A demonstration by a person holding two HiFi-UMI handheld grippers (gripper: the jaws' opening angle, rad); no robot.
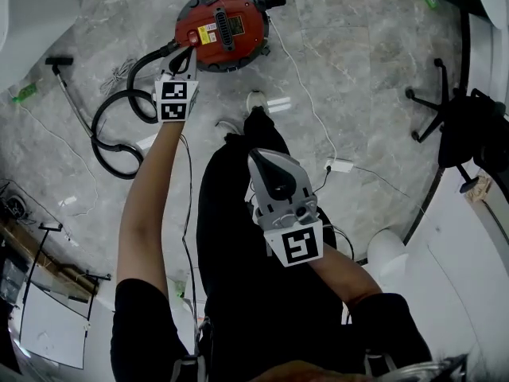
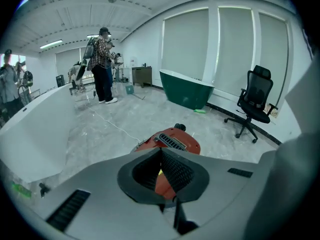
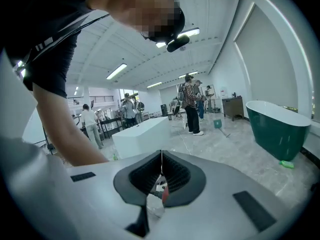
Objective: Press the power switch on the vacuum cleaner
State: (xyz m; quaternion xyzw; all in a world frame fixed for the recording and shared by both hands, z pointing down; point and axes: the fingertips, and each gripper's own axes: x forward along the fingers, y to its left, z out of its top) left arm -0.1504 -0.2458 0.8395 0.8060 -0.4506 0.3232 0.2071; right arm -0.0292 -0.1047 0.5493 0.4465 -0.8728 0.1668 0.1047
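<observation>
Red vacuum cleaner (image 1: 223, 29) is closely faced by the left gripper (image 1: 188, 53), jaws closed and empty; the right gripper (image 1: 259, 156), likewise closed, is held well back.

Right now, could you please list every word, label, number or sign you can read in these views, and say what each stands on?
No text can be read here.
Yellow sticker on the round red vacuum cleaner: there is print, but it is too small to read.
Marker cube on the left gripper: black-and-white square patterns, no words.
Marker cube on the right gripper: one square pattern, no words.
</observation>
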